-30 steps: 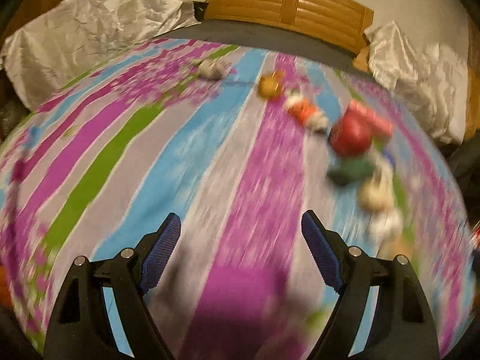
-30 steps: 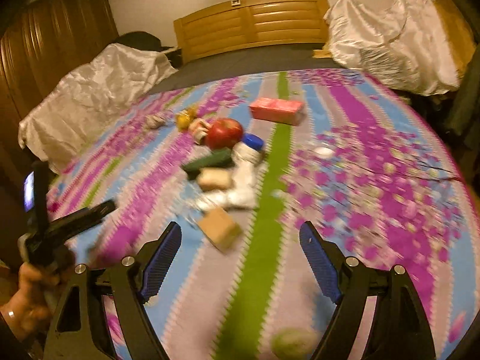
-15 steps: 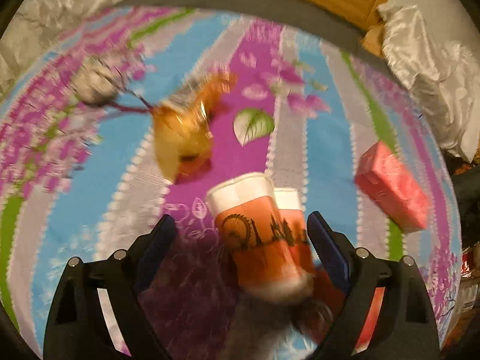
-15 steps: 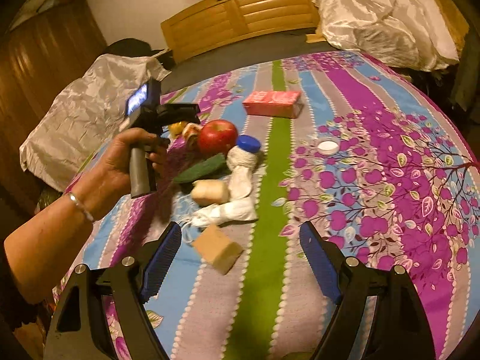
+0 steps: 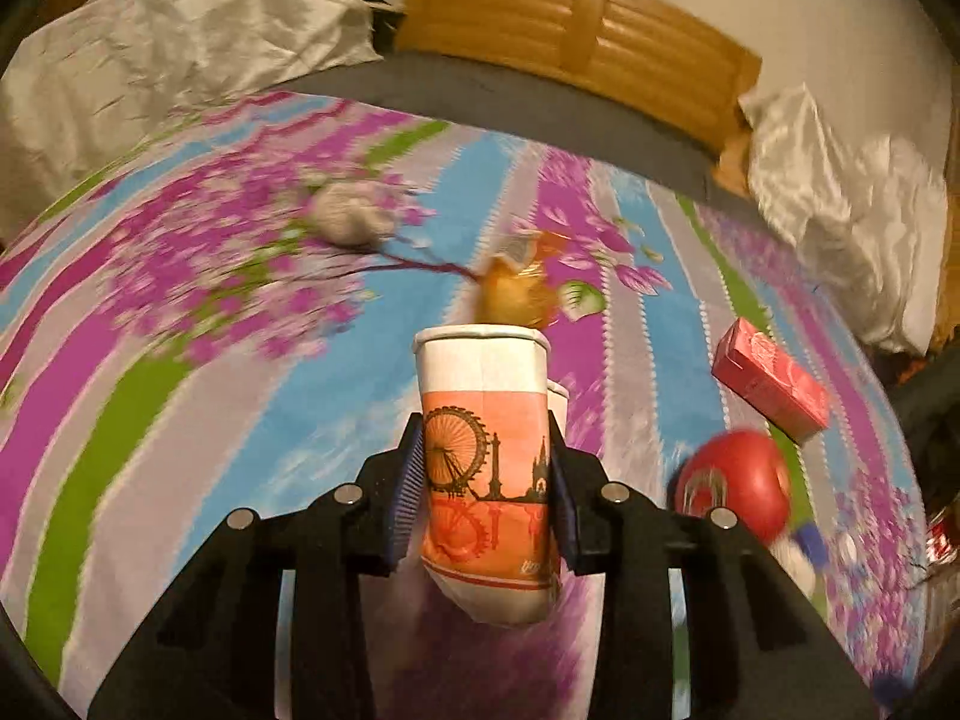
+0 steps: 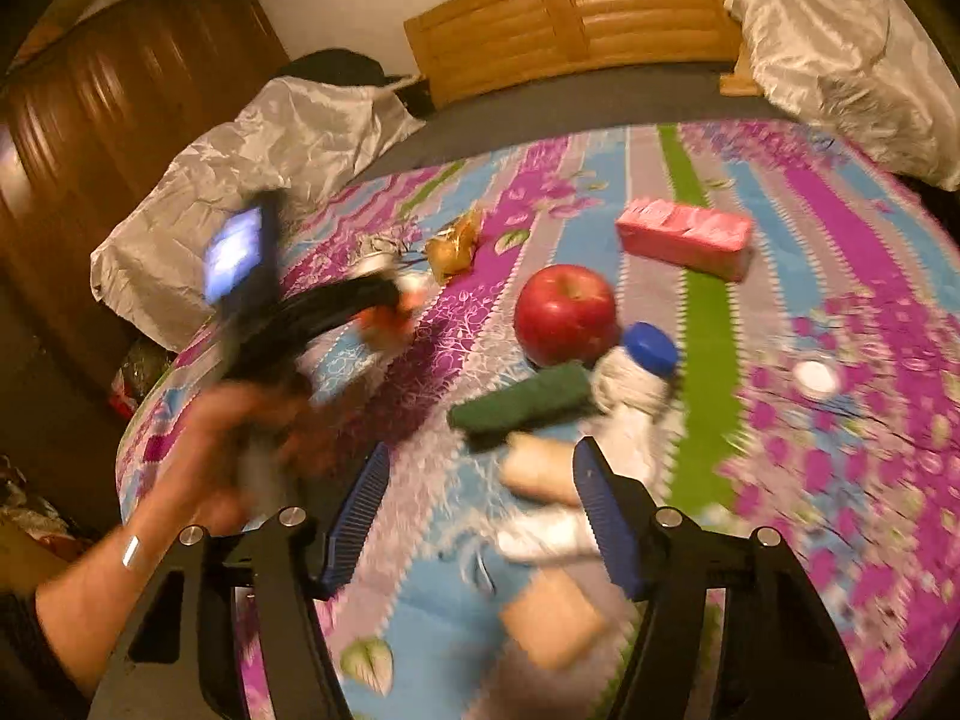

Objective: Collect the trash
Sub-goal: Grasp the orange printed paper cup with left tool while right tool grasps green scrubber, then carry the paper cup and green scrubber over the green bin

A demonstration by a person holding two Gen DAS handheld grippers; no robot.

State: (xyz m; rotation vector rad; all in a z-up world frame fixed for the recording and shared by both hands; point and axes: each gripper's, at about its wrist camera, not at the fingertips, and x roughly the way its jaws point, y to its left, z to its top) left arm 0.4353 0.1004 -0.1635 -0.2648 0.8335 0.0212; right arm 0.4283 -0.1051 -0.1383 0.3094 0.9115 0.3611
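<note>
Paper cup, white rim over orange skyline print, sits between the left gripper pads, both blue pads against its sides, jaws closing on it; cup points away from the camera, rim far end, base crumpled near the gripper body; a second cup rim peeks out just behind its right side; whether the cup touches the bedspread I cannot tell.

Just beyond the cup rim: crumpled gold wrapper; further left, grey wad; right of the gripper, red apple, blurred; above it, pink box lying flat; all on the striped floral bedspread, wooden headboard at the back.

Right gripper hovers over the trash pile, jaws closing, pads not pressing anything; beige lump and white crumpled paper show between the fingers below; tan block nearer the camera; green rolled cloth ahead, touching the white bottle with blue cap; apple just behind them; small white lid off to the right, well apart.

Left hand in the right view, blurred, gripping the left gripper handle, bracelet on the wrist.
</note>
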